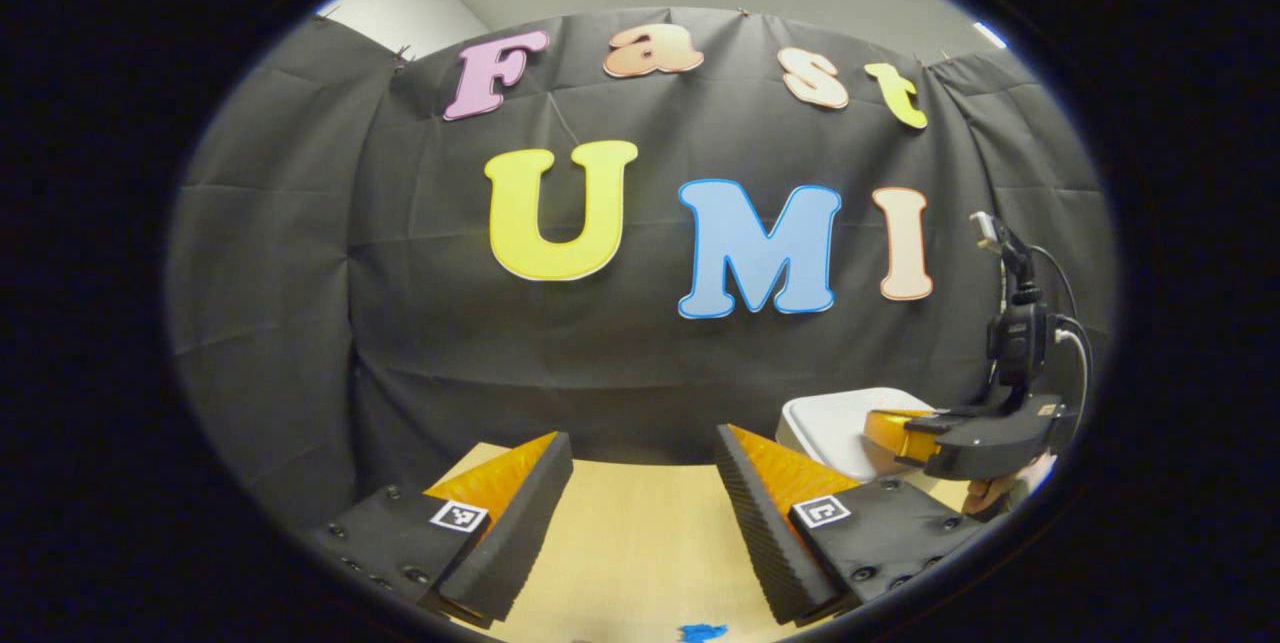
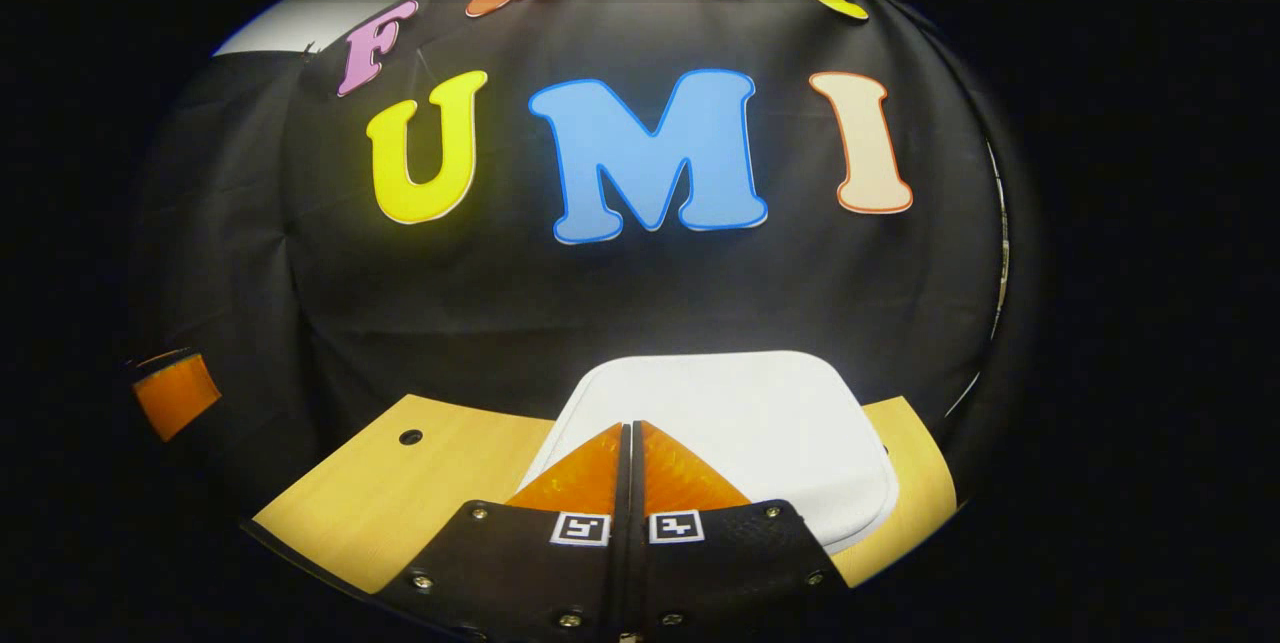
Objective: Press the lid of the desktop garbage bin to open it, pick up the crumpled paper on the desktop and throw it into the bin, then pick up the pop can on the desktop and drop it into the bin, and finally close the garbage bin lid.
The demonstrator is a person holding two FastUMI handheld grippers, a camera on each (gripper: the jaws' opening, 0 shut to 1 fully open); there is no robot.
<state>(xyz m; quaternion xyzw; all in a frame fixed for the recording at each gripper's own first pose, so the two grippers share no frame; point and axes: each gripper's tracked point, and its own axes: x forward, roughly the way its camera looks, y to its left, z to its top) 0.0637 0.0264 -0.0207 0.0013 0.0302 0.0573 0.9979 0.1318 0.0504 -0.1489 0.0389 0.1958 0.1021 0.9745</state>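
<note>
While the right gripper (image 2: 631,428) was held over the closed white bin lid (image 2: 760,413) with its 2 fingers pressed together on nothing, the left gripper (image 1: 645,468) was kept wide open and empty above the desktop (image 1: 640,543), the bin (image 1: 830,423) seen at 3 o'clock.

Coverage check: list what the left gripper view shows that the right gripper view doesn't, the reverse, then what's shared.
Left gripper view: a blue scrap at the table's near edge; cables on the right gripper. Right gripper view: a round hole in the tabletop. Shared: right gripper, shut over the white bin lid; left gripper, open, apparently an edge sliver in the right gripper view; wooden table; black cloth wall.
</note>
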